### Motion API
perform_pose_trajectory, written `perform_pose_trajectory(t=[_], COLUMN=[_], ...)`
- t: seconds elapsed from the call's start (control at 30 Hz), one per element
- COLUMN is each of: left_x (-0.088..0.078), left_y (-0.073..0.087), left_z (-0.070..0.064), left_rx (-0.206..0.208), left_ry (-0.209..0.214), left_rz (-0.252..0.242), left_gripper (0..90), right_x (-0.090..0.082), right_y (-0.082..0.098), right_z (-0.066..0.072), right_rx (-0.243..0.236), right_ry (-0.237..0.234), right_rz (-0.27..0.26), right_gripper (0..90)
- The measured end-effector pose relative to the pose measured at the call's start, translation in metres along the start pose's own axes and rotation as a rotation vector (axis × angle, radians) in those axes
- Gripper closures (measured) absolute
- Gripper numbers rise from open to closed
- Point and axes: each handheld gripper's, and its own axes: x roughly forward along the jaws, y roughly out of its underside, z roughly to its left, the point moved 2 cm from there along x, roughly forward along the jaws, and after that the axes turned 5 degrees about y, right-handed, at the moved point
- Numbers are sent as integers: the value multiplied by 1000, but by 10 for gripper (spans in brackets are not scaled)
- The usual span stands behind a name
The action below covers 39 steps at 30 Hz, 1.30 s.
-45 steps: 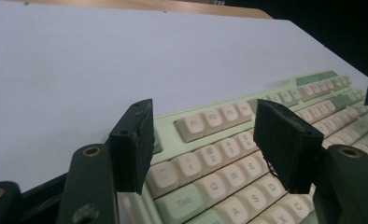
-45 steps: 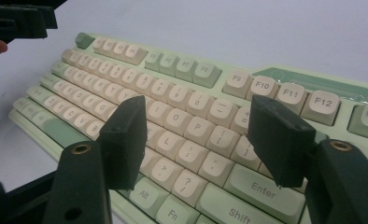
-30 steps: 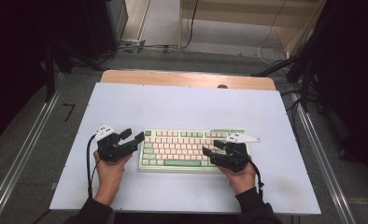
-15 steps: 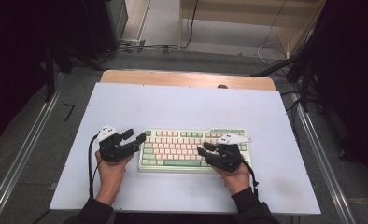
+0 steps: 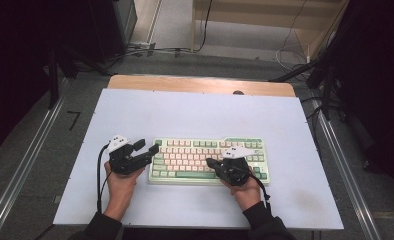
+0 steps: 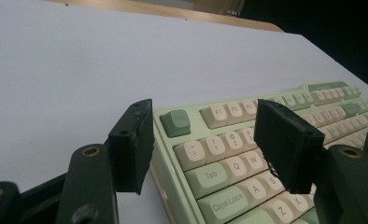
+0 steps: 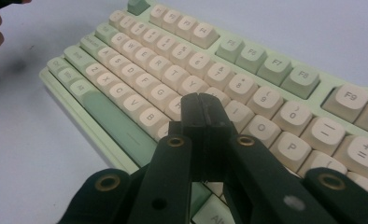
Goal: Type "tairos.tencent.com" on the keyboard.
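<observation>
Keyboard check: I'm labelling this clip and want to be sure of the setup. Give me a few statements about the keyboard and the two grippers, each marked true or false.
1. The keyboard lies on the pale table. True.
2. The right gripper has its jaws wide apart. False: they are shut together, with nothing between them, over the letter keys; they have just been closing.
3. The left gripper has open jaws at the keyboard's left end. True: the Esc key shows between them.
4. The left gripper grips the keyboard's edge. False: its jaws stand apart from it, pressing on nothing.
5. All keys are one colour. False: cream keys sit among green ones.
</observation>
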Motion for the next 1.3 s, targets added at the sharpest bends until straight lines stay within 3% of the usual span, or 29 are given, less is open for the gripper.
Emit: perform_pose_trajectory(t=[0.63, 1.2, 1.3], left_x=[3, 5, 5], left_y=[2, 4, 4], left_z=[-1, -2, -2], left_rx=[6, 7, 7], left_ry=[4, 9, 12], left_rz=[23, 37, 33], left_gripper=[387, 388, 388], right_x=[11, 22, 15], right_y=[0, 3, -1], right_z=[11, 16, 15], right_rx=[-33, -58, -44], right_ry=[-21, -4, -5], right_rz=[30, 64, 33], right_gripper=[874, 873, 839])
